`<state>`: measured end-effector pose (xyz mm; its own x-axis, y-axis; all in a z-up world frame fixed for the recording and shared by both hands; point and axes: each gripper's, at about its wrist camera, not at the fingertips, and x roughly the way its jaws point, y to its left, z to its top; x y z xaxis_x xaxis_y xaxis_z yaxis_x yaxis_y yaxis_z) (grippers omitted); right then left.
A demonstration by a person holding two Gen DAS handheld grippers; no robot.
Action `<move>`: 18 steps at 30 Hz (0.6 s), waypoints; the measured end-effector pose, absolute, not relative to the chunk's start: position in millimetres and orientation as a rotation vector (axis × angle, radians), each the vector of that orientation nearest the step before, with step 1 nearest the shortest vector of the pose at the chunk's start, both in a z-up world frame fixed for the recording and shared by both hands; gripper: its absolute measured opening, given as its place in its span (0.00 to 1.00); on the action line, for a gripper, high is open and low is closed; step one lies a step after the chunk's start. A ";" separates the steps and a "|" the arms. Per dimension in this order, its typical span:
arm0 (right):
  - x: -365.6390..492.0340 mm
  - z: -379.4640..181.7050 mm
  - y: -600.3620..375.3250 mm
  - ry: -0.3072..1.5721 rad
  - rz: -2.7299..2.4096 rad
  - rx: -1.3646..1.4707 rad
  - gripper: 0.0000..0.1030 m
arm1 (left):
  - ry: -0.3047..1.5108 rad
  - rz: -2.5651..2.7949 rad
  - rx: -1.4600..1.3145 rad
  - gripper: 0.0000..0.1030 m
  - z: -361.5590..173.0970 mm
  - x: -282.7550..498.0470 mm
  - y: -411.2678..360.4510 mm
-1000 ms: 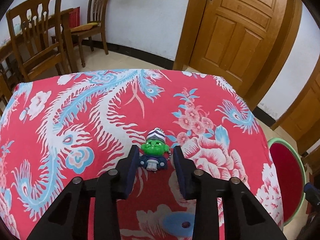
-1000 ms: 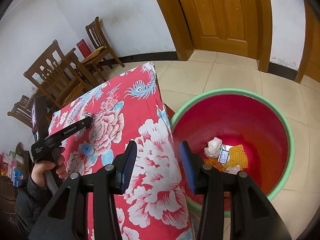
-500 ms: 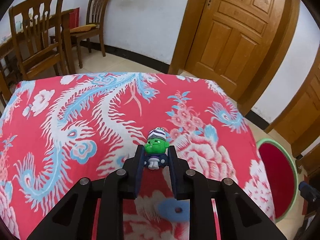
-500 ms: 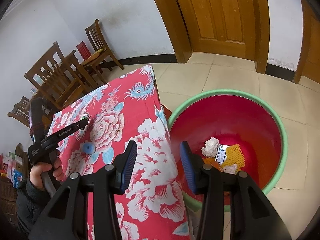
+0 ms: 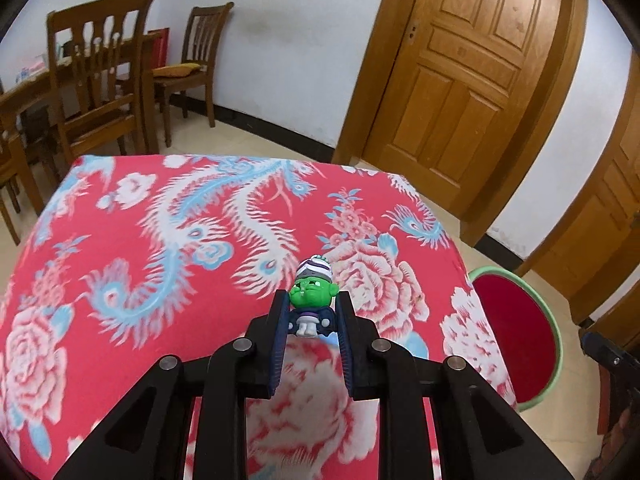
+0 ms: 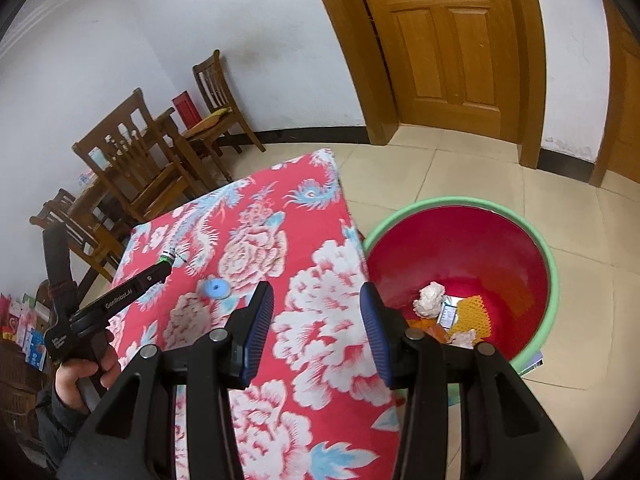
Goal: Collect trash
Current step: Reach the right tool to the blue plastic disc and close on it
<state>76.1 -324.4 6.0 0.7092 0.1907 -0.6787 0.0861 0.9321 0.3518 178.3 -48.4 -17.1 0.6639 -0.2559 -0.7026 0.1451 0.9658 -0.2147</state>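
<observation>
Left wrist view: left tongs clench the green toy figure; right tongs gape empty; next, carry it to the red basin.

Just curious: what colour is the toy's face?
Bright green, on the toy; clearest in the left wrist view.

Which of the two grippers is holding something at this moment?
The left gripper: its fingers are shut on the small green-faced figure above the red flowered cloth. The right gripper is open and holds nothing.
</observation>
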 end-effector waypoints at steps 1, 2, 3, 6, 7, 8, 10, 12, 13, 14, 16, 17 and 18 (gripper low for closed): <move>75.1 7.3 -320.6 0.786 0.068 0.374 0.45 | 0.813 -0.217 -0.148 0.23 -15.4 174.1 -43.8; 74.6 8.3 -314.6 0.789 0.082 0.370 0.46 | 0.810 -0.209 -0.152 0.23 -14.3 170.7 -39.7; 74.3 8.3 -309.5 0.793 0.091 0.367 0.46 | 0.806 -0.201 -0.156 0.23 -12.7 166.0 -34.2; 77.5 4.1 -292.3 0.820 0.138 0.368 0.46 | 0.801 -0.171 -0.161 0.23 -10.5 154.9 -19.8; 79.3 2.6 -286.9 0.828 0.150 0.365 0.46 | 0.800 -0.162 -0.163 0.23 -10.2 151.5 -14.8; 81.4 0.8 -280.0 0.836 0.163 0.358 0.46 | 0.798 -0.152 -0.166 0.23 -10.2 147.7 -9.7; 86.6 -1.5 -265.4 0.849 0.190 0.335 0.46 | 0.794 -0.134 -0.170 0.23 -10.2 142.8 -1.9; 93.3 -4.9 -250.5 0.864 0.215 0.309 0.46 | 0.788 -0.113 -0.180 0.23 -11.1 136.6 9.2; 98.2 -6.7 -242.5 0.873 0.230 0.294 0.46 | 0.787 -0.106 -0.184 0.23 -11.7 134.9 13.0; 101.7 -8.9 -235.7 0.881 0.243 0.282 0.46 | 0.786 -0.096 -0.191 0.23 -13.0 132.7 18.7; 110.9 -12.9 -222.1 0.898 0.268 0.254 0.46 | 0.788 -0.082 -0.206 0.23 -15.5 129.1 26.6; 113.4 -14.8 -217.3 0.903 0.272 0.243 0.46 | 0.789 -0.076 -0.214 0.23 -17.0 128.0 30.1; 119.4 -17.9 -210.1 0.913 0.278 0.225 0.46 | 0.790 -0.068 -0.221 0.23 -18.9 127.0 34.0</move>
